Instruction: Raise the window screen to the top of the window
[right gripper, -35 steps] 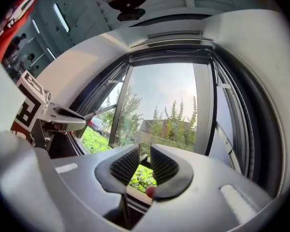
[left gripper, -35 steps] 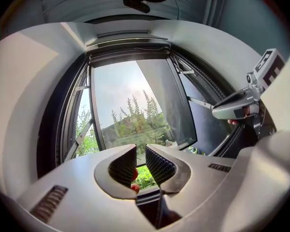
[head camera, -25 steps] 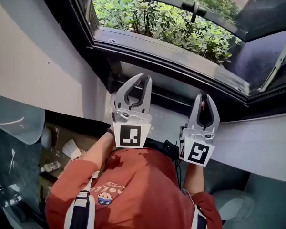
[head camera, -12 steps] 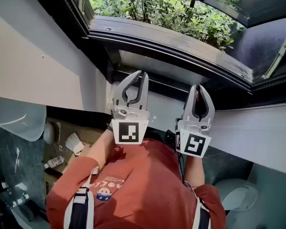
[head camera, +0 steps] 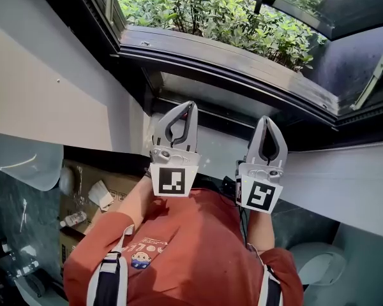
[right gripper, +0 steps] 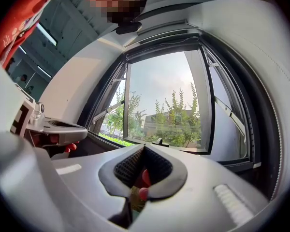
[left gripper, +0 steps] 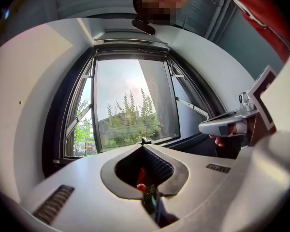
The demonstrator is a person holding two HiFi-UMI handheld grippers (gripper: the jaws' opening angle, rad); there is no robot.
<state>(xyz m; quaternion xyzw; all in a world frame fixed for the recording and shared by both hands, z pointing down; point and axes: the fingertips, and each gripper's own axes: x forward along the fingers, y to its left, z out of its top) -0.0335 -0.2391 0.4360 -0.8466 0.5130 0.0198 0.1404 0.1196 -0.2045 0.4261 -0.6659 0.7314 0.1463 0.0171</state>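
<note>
Here both grippers are raised toward the window [head camera: 217,51], and each pair of jaws has just been closing. The left gripper [head camera: 191,106] and the right gripper [head camera: 269,120] have their tips pressed together with nothing caught between them, only the ribbed black padding of each hollow showing. The window screen cannot be made out as mesh. A dark straight rail [head camera: 226,118] crosses the foot of the opening just beyond both sets of tips, and whether either tip touches it cannot be told. In the gripper views the window stands farther off, ahead of the shut jaws. The grippers are smooth pale grey plastic, curved like tongs. The frame is dark metal with a grey ledge. A glass pane [head camera: 354,56] swings outward at the right above leafy green shrubs [head camera: 223,21]. The wall [head camera: 45,88] at the left is flat and white.
</note>
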